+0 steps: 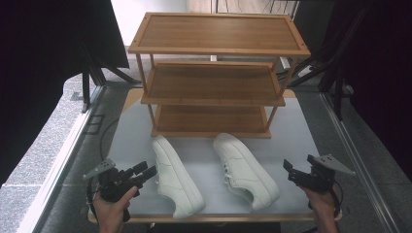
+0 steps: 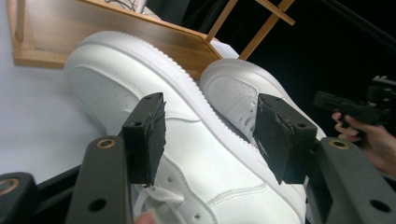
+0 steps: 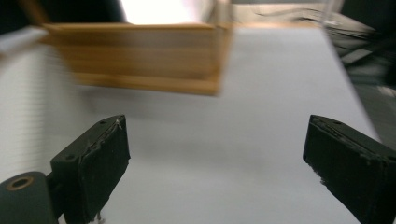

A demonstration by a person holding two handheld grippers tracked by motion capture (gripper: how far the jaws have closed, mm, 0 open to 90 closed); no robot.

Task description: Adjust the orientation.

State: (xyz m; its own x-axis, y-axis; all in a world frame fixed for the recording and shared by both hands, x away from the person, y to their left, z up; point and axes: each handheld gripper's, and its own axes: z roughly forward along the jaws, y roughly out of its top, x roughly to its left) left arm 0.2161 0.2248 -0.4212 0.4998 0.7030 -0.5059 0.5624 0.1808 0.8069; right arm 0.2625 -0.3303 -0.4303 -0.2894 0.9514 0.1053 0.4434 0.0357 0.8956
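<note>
— Where are the shoes?
— Two white leather sneakers (image 1: pixel 177 177) (image 1: pixel 245 170) lie near my desk's (image 1: pixel 301 141) front edge, before the three-tier wooden rack (image 1: pixel 214 73).
— Your grippers?
— My left gripper (image 1: pixel 148 171) gapes beside one sneaker, empty; my right gripper (image 1: pixel 290 169) is wide open, empty.

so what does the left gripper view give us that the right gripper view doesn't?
Left gripper view alone: both white sneakers, the near one between its open jaws, the far one behind, plus the other hand holding the right gripper. Right gripper view alone: bare white table surface between its open jaws. Shared: the wooden shoe rack's bottom shelf, blurred in the right gripper view.
</note>
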